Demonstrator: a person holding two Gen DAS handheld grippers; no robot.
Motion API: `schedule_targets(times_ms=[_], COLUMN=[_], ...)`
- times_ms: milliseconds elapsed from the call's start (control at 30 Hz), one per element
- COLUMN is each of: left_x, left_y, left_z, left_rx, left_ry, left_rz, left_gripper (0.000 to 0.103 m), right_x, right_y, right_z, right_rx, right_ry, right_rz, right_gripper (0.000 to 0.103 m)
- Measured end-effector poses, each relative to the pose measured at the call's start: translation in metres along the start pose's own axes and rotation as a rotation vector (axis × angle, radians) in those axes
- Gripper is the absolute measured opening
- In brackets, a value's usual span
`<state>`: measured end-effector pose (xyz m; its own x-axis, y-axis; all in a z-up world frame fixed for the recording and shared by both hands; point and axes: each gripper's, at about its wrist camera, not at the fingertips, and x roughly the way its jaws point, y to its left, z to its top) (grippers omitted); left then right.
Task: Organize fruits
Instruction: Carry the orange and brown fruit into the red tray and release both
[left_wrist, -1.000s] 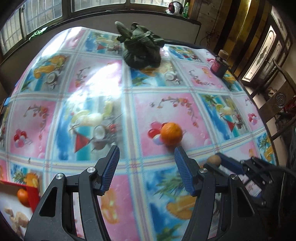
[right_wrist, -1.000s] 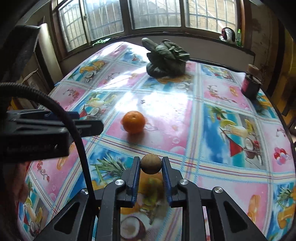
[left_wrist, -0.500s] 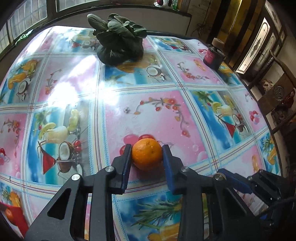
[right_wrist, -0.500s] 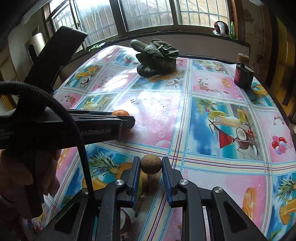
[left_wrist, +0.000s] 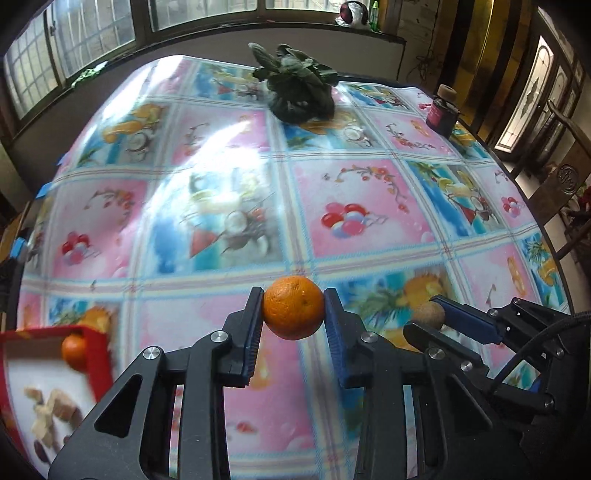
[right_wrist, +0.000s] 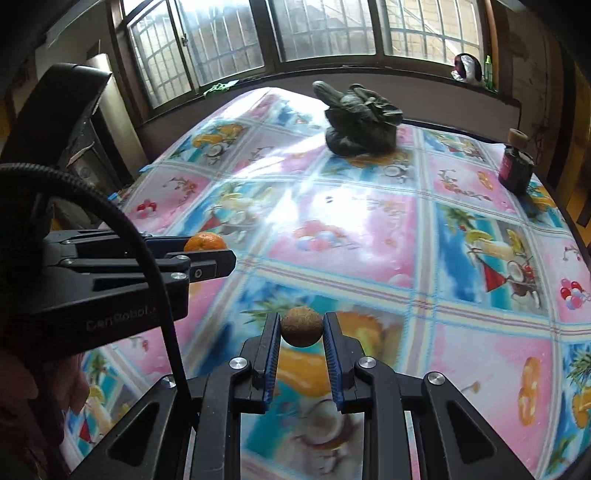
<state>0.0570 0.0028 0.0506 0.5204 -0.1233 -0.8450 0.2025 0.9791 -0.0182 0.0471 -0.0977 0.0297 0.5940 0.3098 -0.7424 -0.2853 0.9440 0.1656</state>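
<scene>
Left gripper (left_wrist: 294, 309): fingers have just closed on the orange (left_wrist: 294, 307), now lifted off the surface (left_wrist: 207, 155). Right gripper (right_wrist: 301, 328) clamps the brown fruit (right_wrist: 301, 327). Both carried toward the red box (left_wrist: 96, 354) at the surface's near-left corner; placing is next.

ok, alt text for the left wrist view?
The left tool grips a round orange tangerine above a glossy fruit-print tablecloth. A red-rimmed box holding another tangerine sits lower left; the right tool holds a small brown fruit.
</scene>
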Motion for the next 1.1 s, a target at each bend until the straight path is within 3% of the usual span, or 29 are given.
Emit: schedule_targets(times_ms=[533,1100], left_x=[-0.070,-0.116], left_y=[0.051,0.133], left_z=[-0.076,-0.127], left_rx=[-0.091,-0.229], left_ry=[-0.079,-0.138], left_rz=[0.101,0.228], left_gripper=[0.031,0.031], right_x=[-0.022,-0.020], right_y=[0.090,0.186], right_z=[-0.035,-0.033], right_rx=[-0.068,-0.212], right_ry=[-0.015,-0.026], right_rz=[0.088,0.202], right_gripper=[0.023,0.022])
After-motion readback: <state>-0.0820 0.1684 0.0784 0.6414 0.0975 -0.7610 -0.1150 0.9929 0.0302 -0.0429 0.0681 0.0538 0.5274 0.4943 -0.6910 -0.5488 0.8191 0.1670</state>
